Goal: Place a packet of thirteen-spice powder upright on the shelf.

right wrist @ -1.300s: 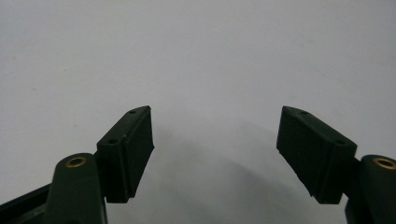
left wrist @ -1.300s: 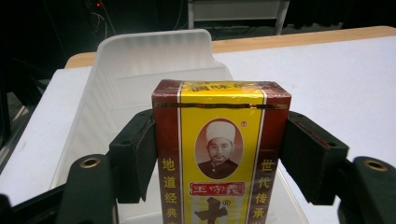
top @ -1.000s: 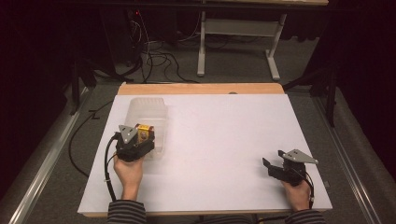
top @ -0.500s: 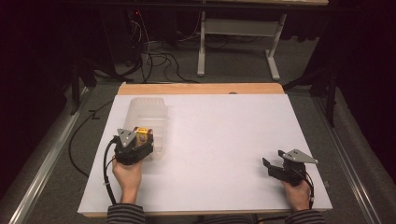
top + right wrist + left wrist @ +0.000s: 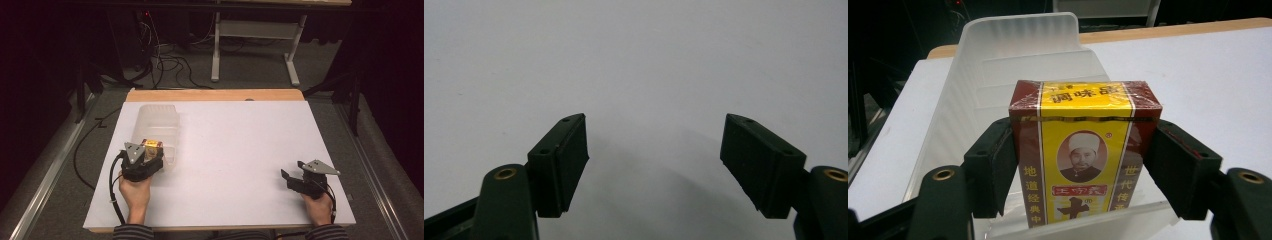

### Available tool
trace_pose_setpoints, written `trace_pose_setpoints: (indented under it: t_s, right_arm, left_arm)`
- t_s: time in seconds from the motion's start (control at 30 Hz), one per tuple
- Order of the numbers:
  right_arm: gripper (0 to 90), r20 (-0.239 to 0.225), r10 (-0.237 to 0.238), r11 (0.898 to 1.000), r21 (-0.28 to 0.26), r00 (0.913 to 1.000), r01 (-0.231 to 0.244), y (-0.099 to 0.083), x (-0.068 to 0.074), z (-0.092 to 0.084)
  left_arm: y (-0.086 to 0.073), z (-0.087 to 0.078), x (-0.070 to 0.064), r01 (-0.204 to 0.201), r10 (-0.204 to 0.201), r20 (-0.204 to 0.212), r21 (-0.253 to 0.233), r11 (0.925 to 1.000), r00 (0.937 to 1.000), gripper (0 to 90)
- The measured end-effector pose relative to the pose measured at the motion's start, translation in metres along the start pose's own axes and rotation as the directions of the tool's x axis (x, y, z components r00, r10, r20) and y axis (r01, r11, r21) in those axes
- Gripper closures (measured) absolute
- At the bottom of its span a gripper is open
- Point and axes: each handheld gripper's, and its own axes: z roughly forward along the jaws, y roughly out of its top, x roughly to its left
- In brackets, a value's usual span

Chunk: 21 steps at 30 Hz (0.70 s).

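Two grippers over the white table (image 5: 240,150), one per hand. Landmark is the clear plastic tray (image 5: 152,125) lying on the table's left part, long axis running away from the person.

Left gripper (image 5: 150,159) sits at the tray's near end, jaws clamped on the sides of a small red-and-yellow box (image 5: 1083,150). In the left gripper view the box stands upright between the pads, one pad on each narrow side, both pressing on it. Box face shows a yellow centre panel with a portrait and Chinese lettering, dark red bands at each edge, shiny film wrap. Its lower part is inside the tray, behind the tray's low near wall; whether the base rests on the tray floor I cannot tell. The tray's taller far wall (image 5: 1018,35) rises behind the box. From the high view the box (image 5: 151,145) shows as a bright yellow spot just past the gripper body, inside the tray's near end.

Right gripper (image 5: 286,176) is well apart from the tray, near the table's front right corner, pointing roughly toward the tray. Jaws stand wide apart with nothing between them; the right gripper view (image 5: 654,160) has bare white table under the pads and their soft shadow on it.

Left hand (image 5: 134,192) wraps its gripper's body from below; cable loops off the table edge beside it.
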Motion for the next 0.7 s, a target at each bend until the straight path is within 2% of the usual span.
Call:
trace_pose_setpoints:
  t_s: [0.2, 0.53, 0.7]
  right_arm:
    - [27.4, 0.000, 0.006, 1.000, 0.006, 1.0000, -0.006, 0.0002, 0.0007, 0.0000]
    - [27.4, 0.000, 0.006, 1.000, 0.004, 1.0000, -0.006, 0.0001, 0.0005, -0.0001]
    - [27.4, -0.001, 0.001, 1.000, 0.002, 1.0000, -0.001, 0.0000, 0.0001, -0.0001]
  left_arm:
    - [-0.0017, -0.0033, 0.0002, 0.003, -0.003, 0.008, 0.002, 1.0000, 1.0000, 31.8]
    - [0.0003, -0.0042, -0.0014, 0.001, -0.001, 0.019, 0.009, 1.0000, 0.9998, 25.1]
    - [0.0037, -0.0059, -0.0020, -0.001, 0.001, 0.009, -0.001, 1.0000, 1.0000, 22.1]
